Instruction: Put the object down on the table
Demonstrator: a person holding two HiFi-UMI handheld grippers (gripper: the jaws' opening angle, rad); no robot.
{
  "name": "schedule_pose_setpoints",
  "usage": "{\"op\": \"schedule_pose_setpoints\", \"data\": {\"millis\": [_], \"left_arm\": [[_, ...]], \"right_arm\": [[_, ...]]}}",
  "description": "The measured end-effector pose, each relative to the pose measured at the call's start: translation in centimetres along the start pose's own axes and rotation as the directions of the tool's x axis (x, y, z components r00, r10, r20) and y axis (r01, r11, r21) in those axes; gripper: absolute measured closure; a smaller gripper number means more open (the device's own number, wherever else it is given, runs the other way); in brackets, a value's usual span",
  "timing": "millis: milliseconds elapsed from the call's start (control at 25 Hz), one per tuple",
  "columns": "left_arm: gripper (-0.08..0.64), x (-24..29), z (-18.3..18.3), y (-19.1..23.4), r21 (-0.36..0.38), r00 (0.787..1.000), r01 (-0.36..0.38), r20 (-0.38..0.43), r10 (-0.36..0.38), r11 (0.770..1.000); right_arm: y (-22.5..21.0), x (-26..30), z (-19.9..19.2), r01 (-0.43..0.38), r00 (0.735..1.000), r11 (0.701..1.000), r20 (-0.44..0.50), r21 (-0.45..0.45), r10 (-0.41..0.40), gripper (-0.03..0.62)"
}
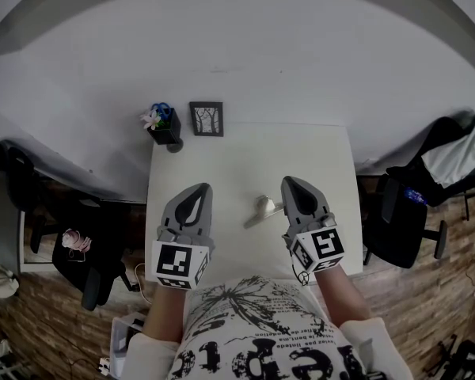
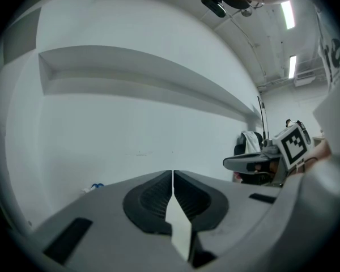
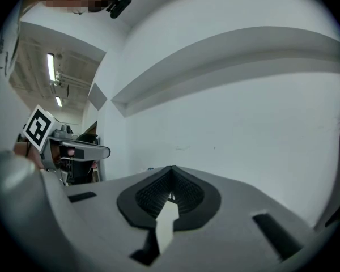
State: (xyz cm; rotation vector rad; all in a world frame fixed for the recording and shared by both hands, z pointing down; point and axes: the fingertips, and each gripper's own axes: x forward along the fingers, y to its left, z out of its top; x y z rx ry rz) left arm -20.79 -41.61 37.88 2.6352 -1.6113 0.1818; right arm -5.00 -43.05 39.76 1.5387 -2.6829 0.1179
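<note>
Both fingers of the left gripper (image 2: 173, 179) were pressed flat together with nothing between them, and the right gripper (image 3: 171, 180) was likewise closed and empty. Seen from the head view, the two grippers were held level side by side over the near half of the white table (image 1: 245, 153), pointing toward the far wall. The object (image 1: 263, 209), a small pale metallic piece with a short bar, lay on the table between them, just left of the right gripper's tip; whether it touched that tip could not be told. A flower pot (image 1: 165, 125) and a picture frame (image 1: 207, 119) stood at the far edge. The putting-down looked done. What remained, it seemed, was only to draw both grippers back toward the person without nudging the object.
</note>
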Motion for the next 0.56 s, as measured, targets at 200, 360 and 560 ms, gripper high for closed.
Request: {"op": "schedule_pose_setpoints", "data": {"millis": [200, 360, 560], "left_arm": [[0.548, 0.02, 0.05, -0.10, 0.002, 1.000, 0.002, 0.004, -0.002, 1.000], [0.548, 0.12, -0.13, -0.33, -0.012, 1.000, 0.008, 0.002, -0.008, 1.000], [0.548, 0.41, -0.68, -1.03, -0.027, 0.999, 0.030, -0.016, -0.030, 0.999]], "right_arm": [[0.59, -0.38, 1.21, 0.001, 1.000, 1.000, 0.024, -0.012, -0.001, 0.603], [0.50, -0.47, 0.88, 0.012, 1.000, 1.000, 0.010, 0.010, -0.012, 0.603], [0.22, -0.81, 1.11, 0.024, 0.999, 0.999, 0.021, 0.047, -0.025, 0.603]]}}
